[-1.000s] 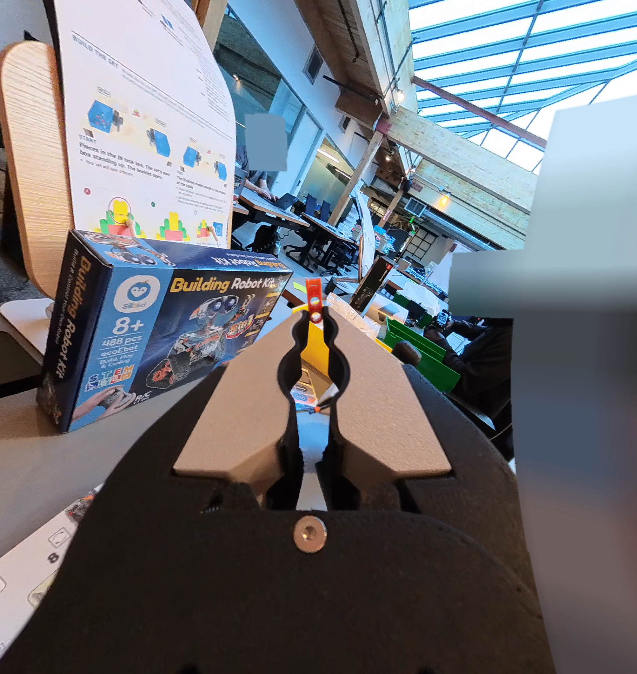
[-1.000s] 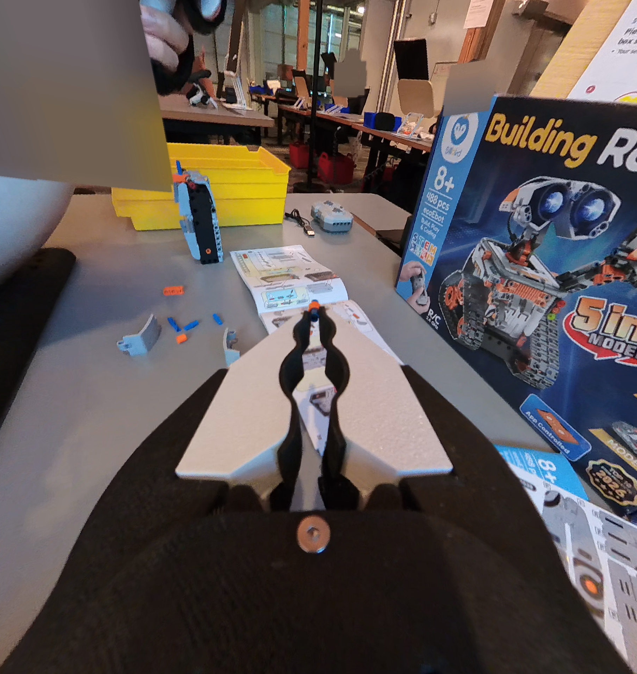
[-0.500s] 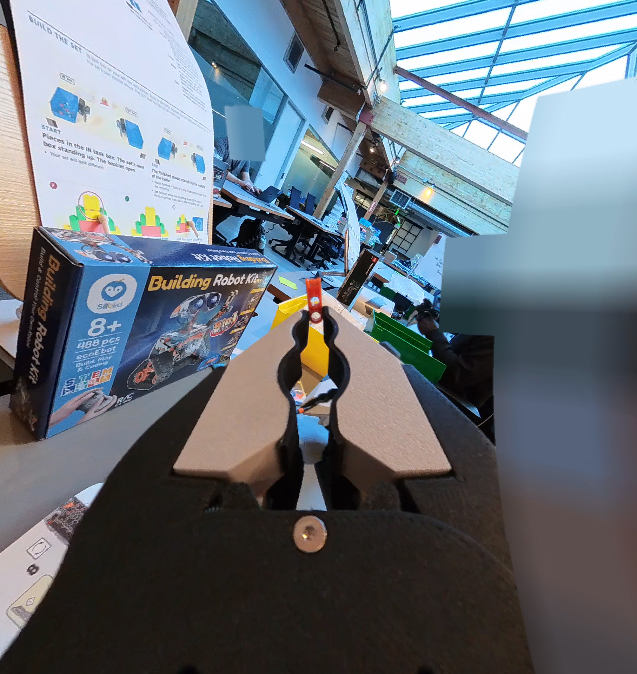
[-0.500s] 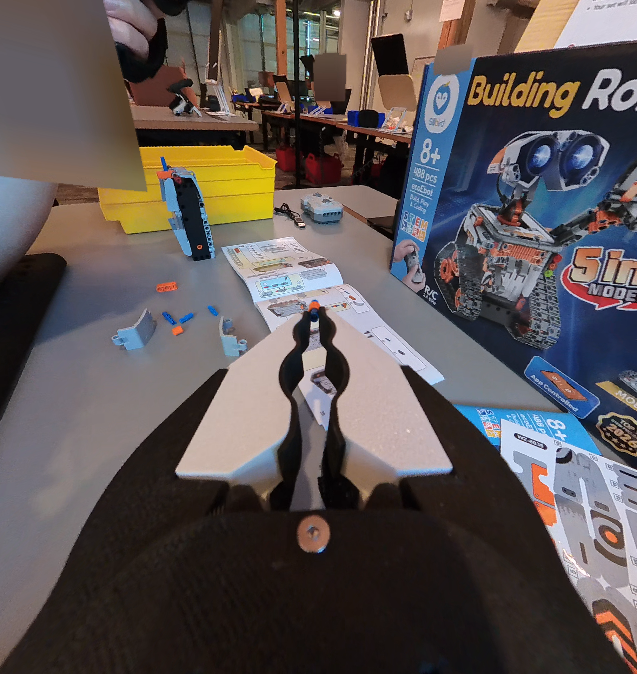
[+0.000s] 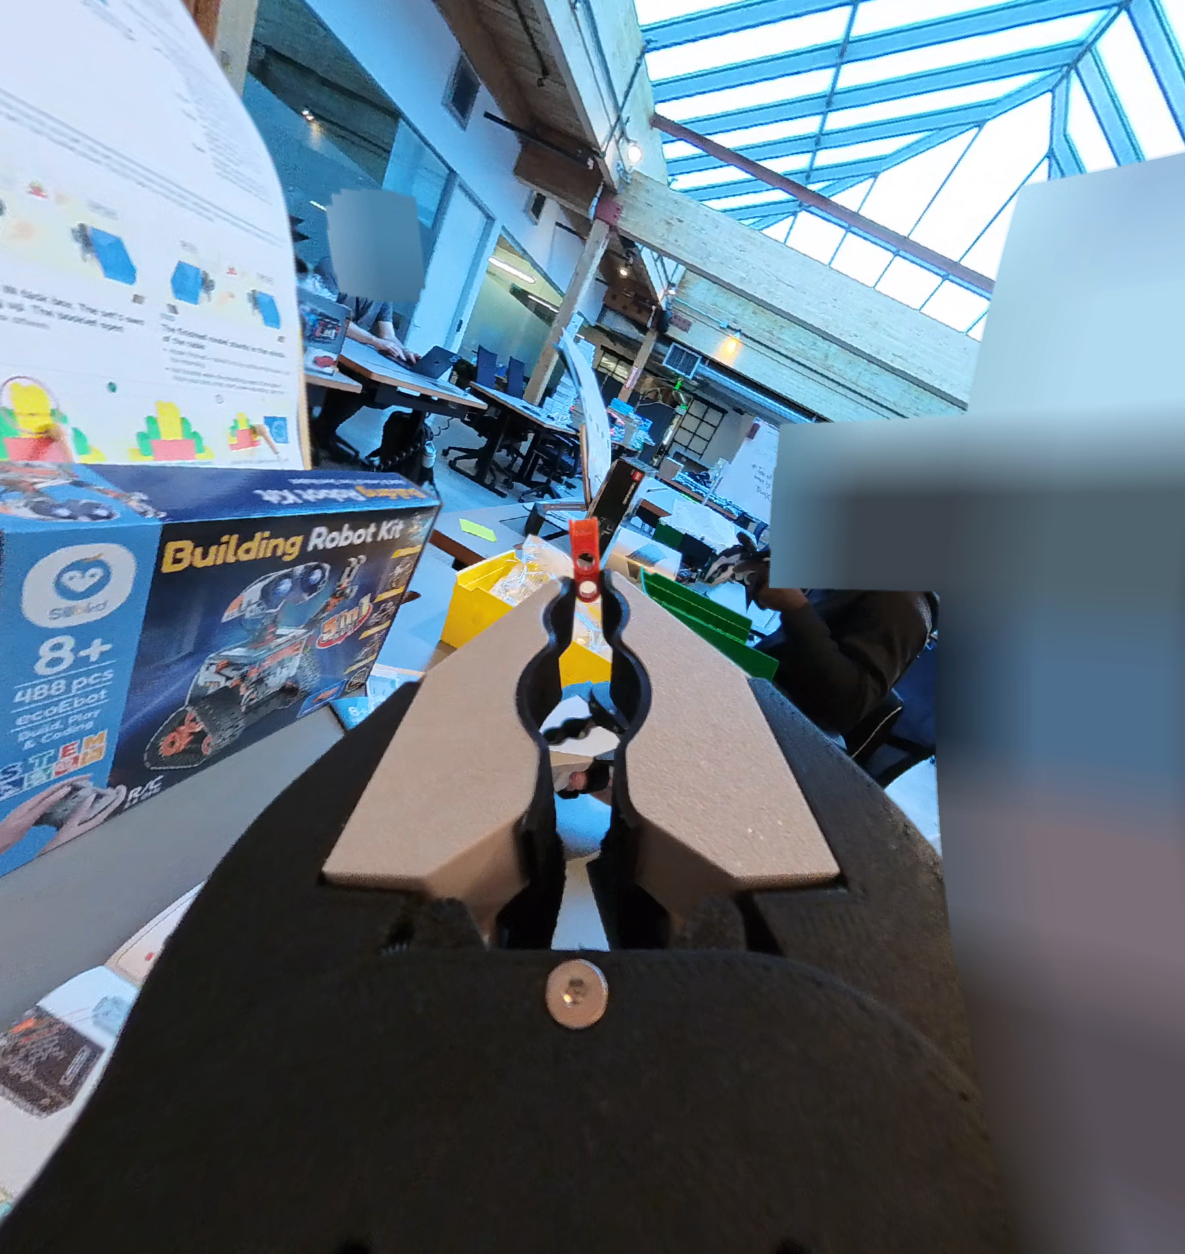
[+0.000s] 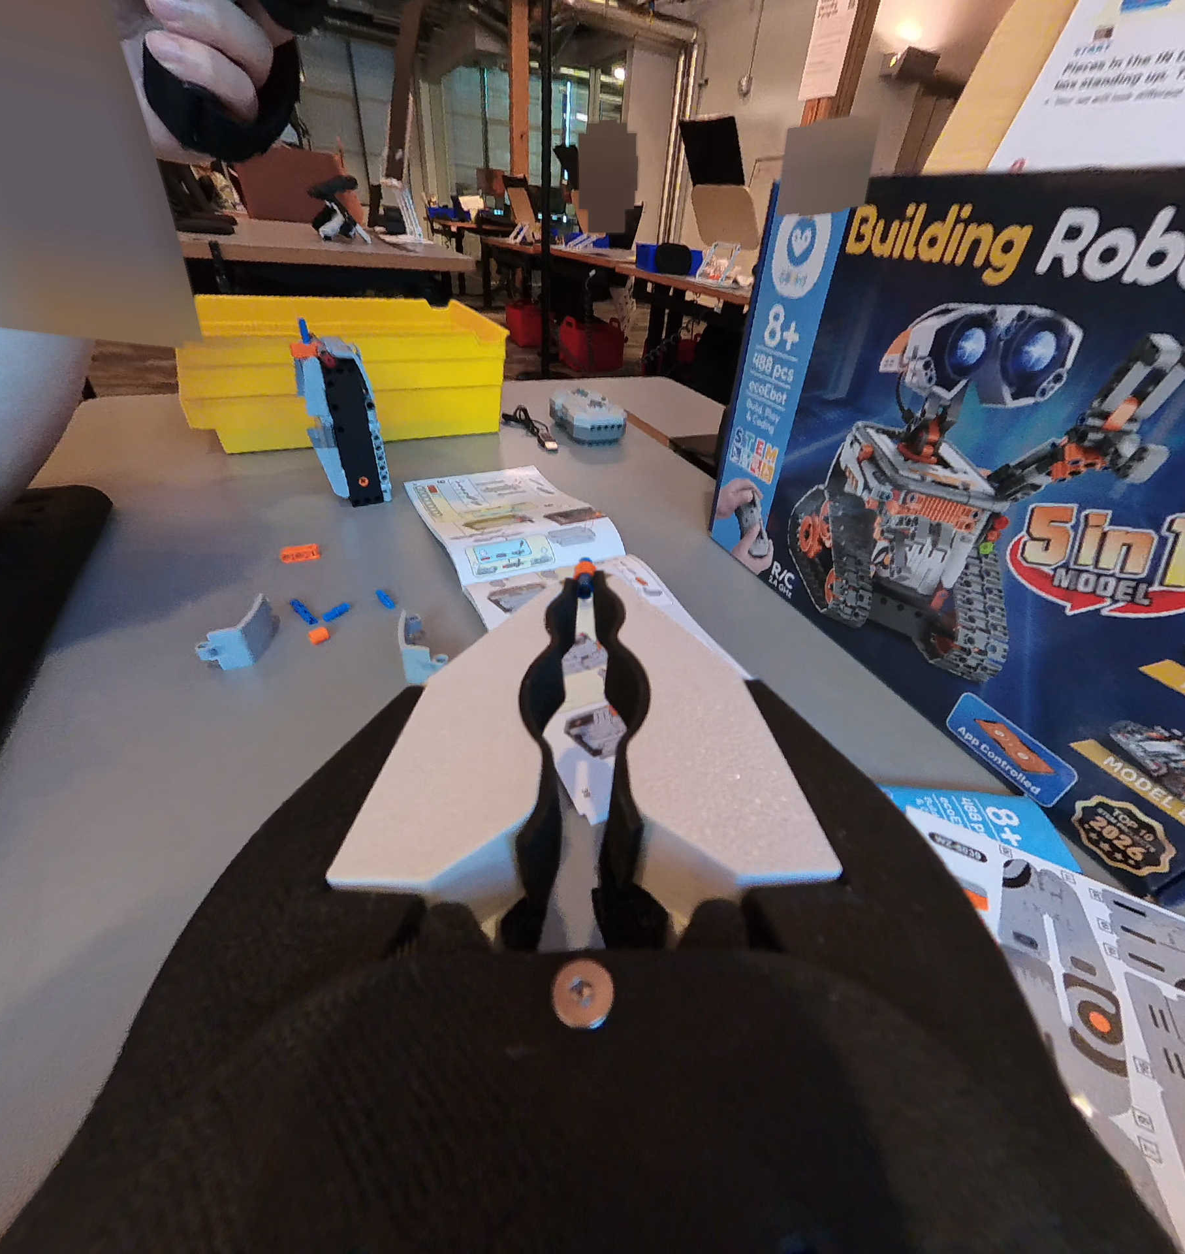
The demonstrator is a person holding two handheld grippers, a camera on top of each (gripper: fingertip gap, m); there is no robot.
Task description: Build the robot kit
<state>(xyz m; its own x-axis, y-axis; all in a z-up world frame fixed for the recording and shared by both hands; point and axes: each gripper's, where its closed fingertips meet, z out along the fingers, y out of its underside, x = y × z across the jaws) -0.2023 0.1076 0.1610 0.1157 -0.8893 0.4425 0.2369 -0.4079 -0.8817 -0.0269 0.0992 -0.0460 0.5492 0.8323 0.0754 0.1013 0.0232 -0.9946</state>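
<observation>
My left gripper (image 5: 584,589) is shut on a small red-orange beam piece (image 5: 584,553) that sticks up past its tips, held in the air above the table. My right gripper (image 6: 583,582) is shut on a small blue and orange pin (image 6: 583,570), held over the open instruction booklet (image 6: 521,529). On the grey table (image 6: 135,746) lie two grey curved pieces (image 6: 240,638), several blue pins (image 6: 335,611), an orange bush (image 6: 318,635) and an orange flat piece (image 6: 300,553). A black and grey partial build (image 6: 345,424) stands upright before the yellow tray (image 6: 413,366).
A blue kit box (image 6: 996,475) stands at the right, also seen in the left wrist view (image 5: 169,644). A grey battery unit (image 6: 586,415) and a cable (image 6: 532,427) lie beyond the booklet. A sticker sheet (image 6: 1118,984) lies at the right front. A white instruction board (image 5: 121,237) stands behind the box. My hands' fingertips stand some 30 centimetres from each other.
Both grippers stay shut on their pieces. The left view swung, so the box shifted left then back right and nearer. The right gripper drifted slightly, the box moving a little in its view.
</observation>
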